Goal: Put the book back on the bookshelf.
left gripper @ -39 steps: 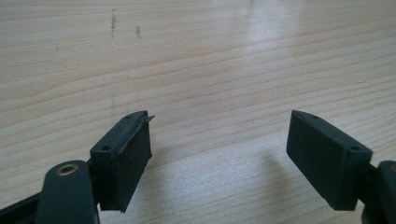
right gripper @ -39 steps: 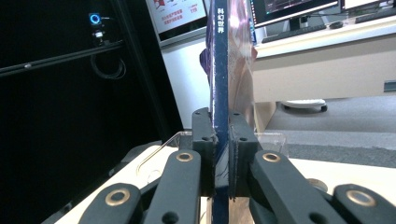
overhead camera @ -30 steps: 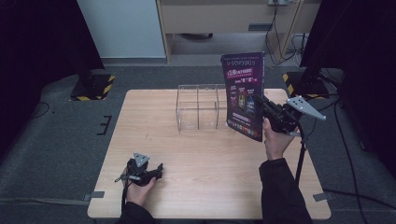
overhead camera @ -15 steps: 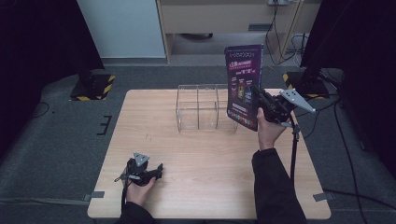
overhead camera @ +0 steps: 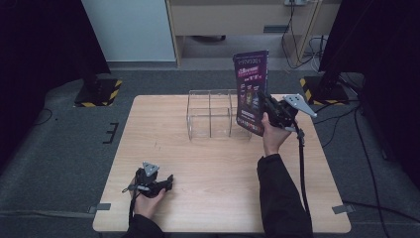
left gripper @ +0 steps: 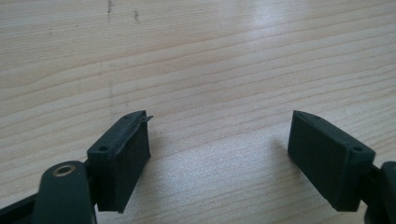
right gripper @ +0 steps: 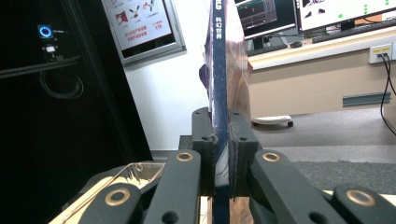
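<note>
Right beside the clear acrylic rack [overhead camera: 210, 115], my right gripper [overhead camera: 270, 106] clamps the purple booklet [overhead camera: 250, 91] upright (left gripper [overhead camera: 168, 181] rests agape on the table [overhead camera: 223, 163]).

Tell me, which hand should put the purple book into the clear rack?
The right one, probably. The right gripper already pinches the purple book upright, just beside the clear rack. The left gripper rests open on the table, near the front edge and far from the rack.
</note>
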Demonstrator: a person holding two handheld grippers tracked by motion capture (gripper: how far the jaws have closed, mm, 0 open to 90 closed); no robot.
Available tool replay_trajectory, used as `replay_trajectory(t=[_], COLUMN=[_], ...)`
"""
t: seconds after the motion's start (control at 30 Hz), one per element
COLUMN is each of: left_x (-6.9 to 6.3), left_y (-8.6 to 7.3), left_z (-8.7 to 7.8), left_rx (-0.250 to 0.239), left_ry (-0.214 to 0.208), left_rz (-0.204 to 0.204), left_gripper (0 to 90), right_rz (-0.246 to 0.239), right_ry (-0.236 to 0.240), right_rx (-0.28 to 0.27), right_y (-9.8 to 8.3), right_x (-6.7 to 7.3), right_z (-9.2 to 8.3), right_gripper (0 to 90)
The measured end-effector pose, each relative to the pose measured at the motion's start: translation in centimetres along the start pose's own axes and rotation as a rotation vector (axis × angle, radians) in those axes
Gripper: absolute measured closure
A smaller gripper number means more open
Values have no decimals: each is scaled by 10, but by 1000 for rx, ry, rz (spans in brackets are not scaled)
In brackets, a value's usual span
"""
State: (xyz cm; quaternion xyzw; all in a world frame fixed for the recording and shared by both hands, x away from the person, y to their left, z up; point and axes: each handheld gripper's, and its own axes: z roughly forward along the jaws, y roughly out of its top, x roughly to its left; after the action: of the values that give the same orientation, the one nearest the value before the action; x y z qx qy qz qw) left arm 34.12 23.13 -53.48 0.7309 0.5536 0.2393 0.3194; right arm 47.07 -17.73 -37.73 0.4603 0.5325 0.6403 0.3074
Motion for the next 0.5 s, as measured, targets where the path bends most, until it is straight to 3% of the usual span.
replay_trajectory(t=[0.4,0.5], left_x=[0,0], left_y=[0,0], left_z=[0,0], left_rx=[0,0], left_ry=[0,0], left_rz=[2,4], left_gripper=[197,197], right_rz=[-69,-52], right_ry=[-19,-19], right_rx=[37,36], right_y=[-28,-35], right_x=[12,11], right_z=[13,12], right_gripper=[846,846])
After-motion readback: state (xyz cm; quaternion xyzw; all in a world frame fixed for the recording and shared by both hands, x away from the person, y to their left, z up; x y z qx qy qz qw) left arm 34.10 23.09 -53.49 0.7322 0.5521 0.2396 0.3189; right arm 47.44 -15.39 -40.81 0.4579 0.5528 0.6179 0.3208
